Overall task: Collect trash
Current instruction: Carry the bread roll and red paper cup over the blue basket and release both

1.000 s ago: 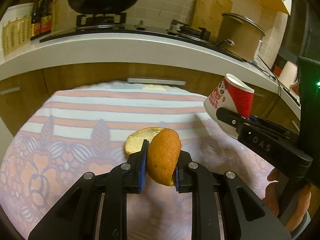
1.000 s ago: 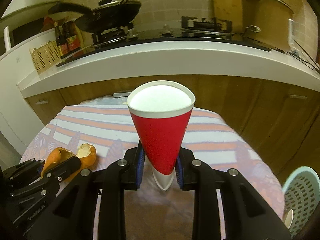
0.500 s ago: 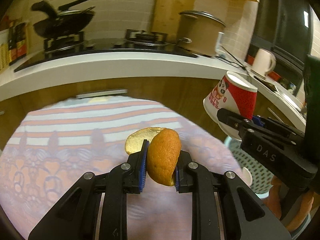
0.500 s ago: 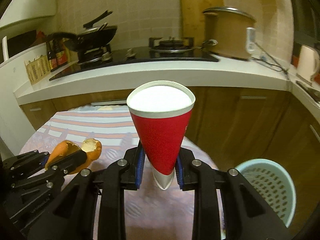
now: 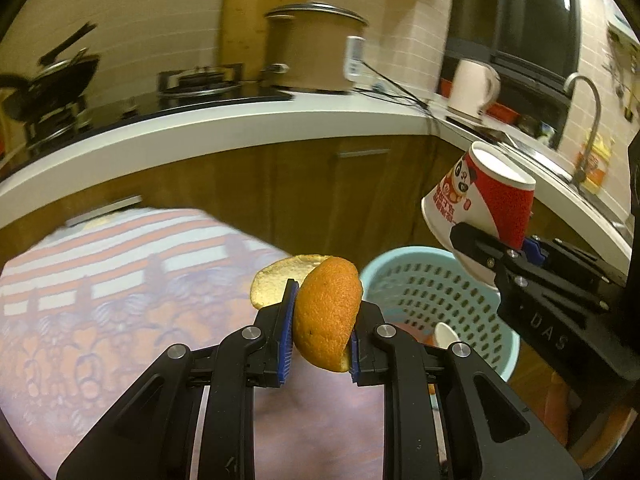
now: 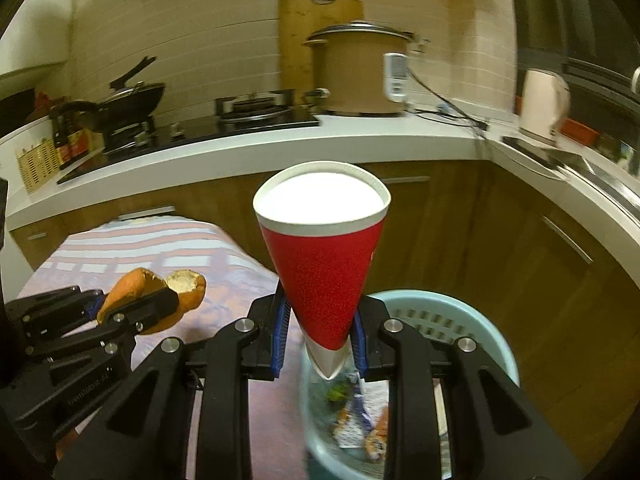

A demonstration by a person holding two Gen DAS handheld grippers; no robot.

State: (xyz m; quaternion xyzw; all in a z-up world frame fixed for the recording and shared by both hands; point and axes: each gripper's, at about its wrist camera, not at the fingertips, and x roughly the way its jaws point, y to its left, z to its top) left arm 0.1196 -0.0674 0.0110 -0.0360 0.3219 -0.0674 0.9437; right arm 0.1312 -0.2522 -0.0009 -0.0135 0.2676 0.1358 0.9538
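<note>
My left gripper point(image 5: 320, 336) is shut on an orange peel point(image 5: 326, 312), held above the table's right edge; the peel also shows at the left of the right wrist view point(image 6: 154, 296). My right gripper point(image 6: 320, 332) is shut on a red and white paper cup point(image 6: 322, 256), squeezed into a cone, mouth up. The cup shows at the right of the left wrist view point(image 5: 480, 208). A light blue perforated trash basket point(image 5: 416, 292) stands on the floor just beyond and below both grippers; in the right wrist view point(image 6: 448, 312) it holds wrappers and scraps.
A table with a striped, flowered cloth point(image 5: 120, 280) lies to the left. Behind run wooden cabinets and a white counter point(image 5: 240, 136) with a stove, a wok point(image 6: 132, 100), a brown pot point(image 5: 312, 56) and a white kettle point(image 5: 472, 84). A sink tap point(image 5: 584, 92) is far right.
Both grippers have swung right, off the table toward the trash basket, which now sits in front of them. The peel and cup stay gripped as before.
</note>
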